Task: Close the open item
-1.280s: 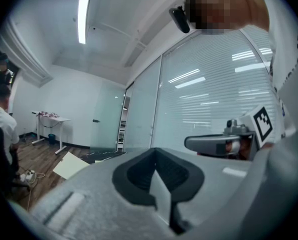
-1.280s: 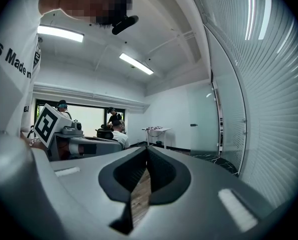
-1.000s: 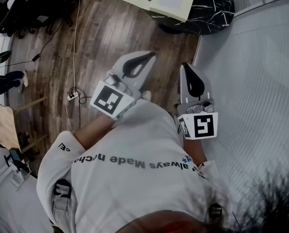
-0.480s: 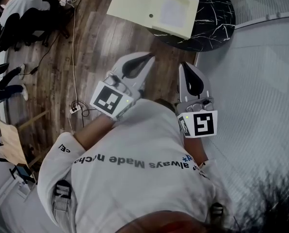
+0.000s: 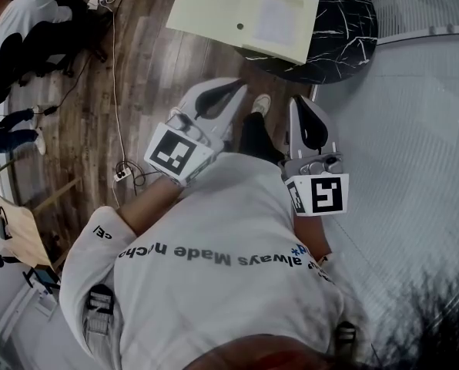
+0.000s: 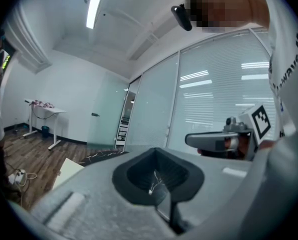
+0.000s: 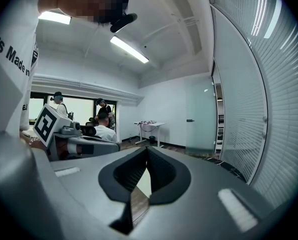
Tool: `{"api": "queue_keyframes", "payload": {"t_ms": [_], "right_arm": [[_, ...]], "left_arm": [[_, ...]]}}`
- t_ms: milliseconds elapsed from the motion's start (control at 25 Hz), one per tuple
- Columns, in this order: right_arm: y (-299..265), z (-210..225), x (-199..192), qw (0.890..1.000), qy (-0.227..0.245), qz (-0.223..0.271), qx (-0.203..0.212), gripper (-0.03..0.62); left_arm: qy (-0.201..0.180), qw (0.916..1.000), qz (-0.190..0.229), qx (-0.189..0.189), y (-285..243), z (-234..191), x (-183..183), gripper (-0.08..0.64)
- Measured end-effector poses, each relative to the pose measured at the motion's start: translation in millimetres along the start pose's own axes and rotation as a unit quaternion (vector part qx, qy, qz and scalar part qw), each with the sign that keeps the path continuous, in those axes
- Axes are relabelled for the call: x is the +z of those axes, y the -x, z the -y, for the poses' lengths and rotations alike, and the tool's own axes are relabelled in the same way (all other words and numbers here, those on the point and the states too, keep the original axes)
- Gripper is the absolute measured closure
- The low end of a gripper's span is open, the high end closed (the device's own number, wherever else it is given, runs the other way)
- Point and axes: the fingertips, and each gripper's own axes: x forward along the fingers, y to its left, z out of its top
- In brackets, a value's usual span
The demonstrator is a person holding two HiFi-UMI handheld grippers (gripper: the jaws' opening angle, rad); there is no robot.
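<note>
A pale yellow flat box [image 5: 245, 12] lies open on a round black marble table [image 5: 349, 21], its lid folded out to the left past the table's edge. Both grippers are held out in front of the person's chest, short of the table. My left gripper [image 5: 237, 91] is shut and holds nothing. My right gripper [image 5: 301, 102] is also shut and holds nothing. In the left gripper view the shut gripper [image 6: 156, 149] points toward a glass wall, and a corner of the box [image 6: 69, 169] shows low at the left. In the right gripper view the gripper [image 7: 148, 149] shows its tips touching.
A glass wall with blinds [image 5: 414, 129] runs along the right. A cable and power strip [image 5: 120, 174] lie on the wooden floor at left. Seated people [image 5: 29, 14] are at the far left. The person's shoe [image 5: 260, 104] shows between the grippers.
The table and box have slid lower and nearer in the head view as the person walks toward them. A shoe has come into sight between the grippers. Both stay shut.
</note>
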Motion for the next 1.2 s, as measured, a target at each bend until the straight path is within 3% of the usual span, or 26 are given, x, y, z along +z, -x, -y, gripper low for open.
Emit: {"api": "queue_keyframes", "payload": {"t_ms": [320,920,1200], "right_arm": [[-22,44,0,1.000,-0.004,0.005,-0.001,0.591],[-82,220,-5,1.000,-0.016,0.001,0.010,0.591],[-103,271,-2,1.000,-0.011,0.002,0.024,0.591]], "left_arm": [[-0.005,1.0000,-0.003,0.005,-46,-14,6,0.557],[-0.009,0.9990,-0.034,0.026,-224,-49,15,0.557],[-0.012,0.9984,-0.033,0.043,-277,-60,22,0.557]]}}
